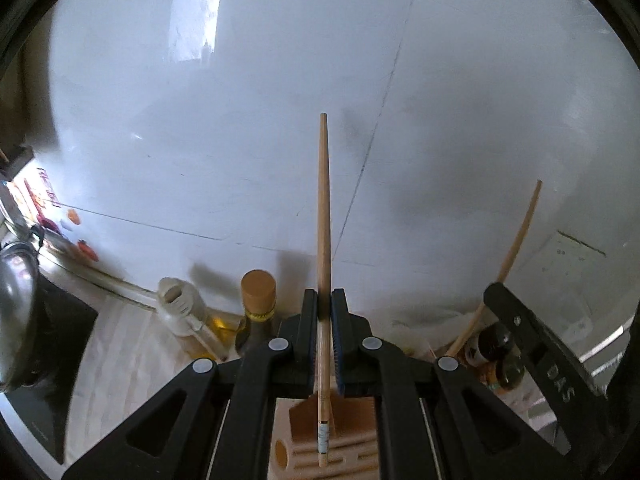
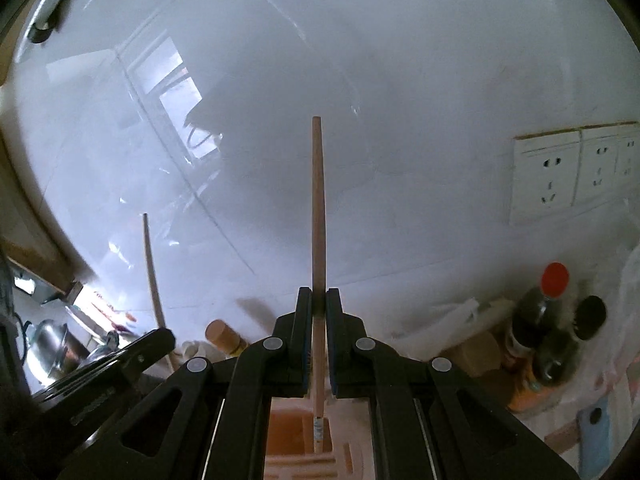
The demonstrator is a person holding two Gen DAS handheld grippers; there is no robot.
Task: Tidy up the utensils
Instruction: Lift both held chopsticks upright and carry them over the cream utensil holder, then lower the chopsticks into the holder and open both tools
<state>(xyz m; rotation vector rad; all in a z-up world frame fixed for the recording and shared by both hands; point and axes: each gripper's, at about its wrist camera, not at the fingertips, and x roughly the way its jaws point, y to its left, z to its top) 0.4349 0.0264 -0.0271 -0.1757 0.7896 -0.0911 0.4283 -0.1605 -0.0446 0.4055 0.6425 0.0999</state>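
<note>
Holding both tongs angled down twd wall, my left gripper (image 1: 324, 304) clamped on a chopstick (image 1: 324, 208), right gripper (image 2: 319, 304) pinching 2nd chopstick (image 2: 318, 208), each poking fwd past tips, orange holder (image 1: 340, 444) below.

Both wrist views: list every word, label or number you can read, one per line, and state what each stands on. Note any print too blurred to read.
"DAS": raised letters on the right gripper, seen in the left wrist view.
Red print on the packaging at the left edge: too blurred.
Band on the chopstick in the left gripper: too small.
Bottle labels: unreadable.
</note>
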